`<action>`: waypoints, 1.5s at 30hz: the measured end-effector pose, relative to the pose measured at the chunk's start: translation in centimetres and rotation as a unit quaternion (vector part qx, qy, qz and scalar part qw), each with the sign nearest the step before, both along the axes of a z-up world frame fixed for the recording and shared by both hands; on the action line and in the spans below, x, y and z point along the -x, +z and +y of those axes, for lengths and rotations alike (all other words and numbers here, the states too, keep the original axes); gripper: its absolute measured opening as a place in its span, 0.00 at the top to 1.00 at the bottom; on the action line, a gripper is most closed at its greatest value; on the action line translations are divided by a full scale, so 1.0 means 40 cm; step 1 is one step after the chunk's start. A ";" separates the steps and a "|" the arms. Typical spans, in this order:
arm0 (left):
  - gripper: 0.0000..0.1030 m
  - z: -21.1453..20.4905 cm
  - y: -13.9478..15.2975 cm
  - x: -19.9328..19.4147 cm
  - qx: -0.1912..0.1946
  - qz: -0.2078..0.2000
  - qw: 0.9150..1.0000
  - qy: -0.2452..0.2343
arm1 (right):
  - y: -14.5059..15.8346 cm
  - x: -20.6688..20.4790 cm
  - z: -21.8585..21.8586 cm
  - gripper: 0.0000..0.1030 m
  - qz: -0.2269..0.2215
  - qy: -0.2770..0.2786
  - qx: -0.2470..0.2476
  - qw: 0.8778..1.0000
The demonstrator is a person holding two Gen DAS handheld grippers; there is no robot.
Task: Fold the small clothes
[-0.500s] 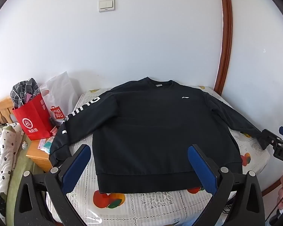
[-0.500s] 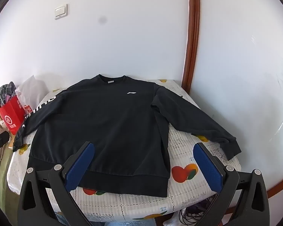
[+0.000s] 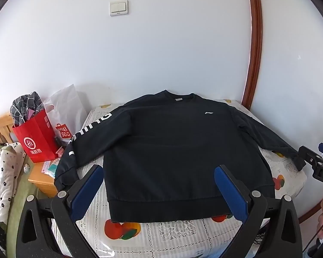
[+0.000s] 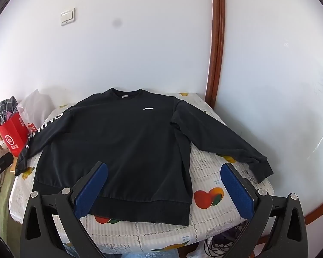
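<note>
Black sweatshirt lies flat, front up, on the tabletop, hem toward the cameras, collar toward the wall, both sleeves spread out to the sides; nothing folded yet. Left claw wide open and empty, hovering above the hem; right claw likewise wide open and empty, above the hem's right corner. Risks, as judgement: the left sleeve runs to the tabletop's edge and its cuff hangs over it, so a pull on the body could drag it off toward the red bag and the clutter there. The right sleeve cuff also sits at the edge, same slip risk. The covering looks like a slick plastic sheet with fruit print, so the whole garment may slide instead of folding over a crease. Thick fabric plus a wide claw could pinch both layers, or catch the covering underneath. Materials: sweatshirt is matte, heavy knit, soft, with ribbed hem band and cuffs, a small white logo on the chest, white lettering down the left sleeve. Claw pads are blue, textured, flat rectangles on black plastic frames. Wall plain white, with brown wooden trim.
</note>
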State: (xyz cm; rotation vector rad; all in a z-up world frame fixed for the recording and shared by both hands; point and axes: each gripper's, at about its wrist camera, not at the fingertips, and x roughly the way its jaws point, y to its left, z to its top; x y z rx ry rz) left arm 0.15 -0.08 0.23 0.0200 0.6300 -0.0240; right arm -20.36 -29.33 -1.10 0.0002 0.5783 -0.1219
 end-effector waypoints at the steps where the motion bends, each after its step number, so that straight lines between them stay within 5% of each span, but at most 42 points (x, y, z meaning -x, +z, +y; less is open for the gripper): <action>1: 0.00 0.000 0.002 -0.001 0.001 0.000 1.000 0.000 | -0.001 0.000 0.001 0.00 -0.001 0.000 0.002 1.000; 45: 0.00 0.011 0.011 0.018 0.007 -0.013 1.000 0.012 | 0.015 0.026 0.018 0.00 -0.012 -0.004 -0.003 1.000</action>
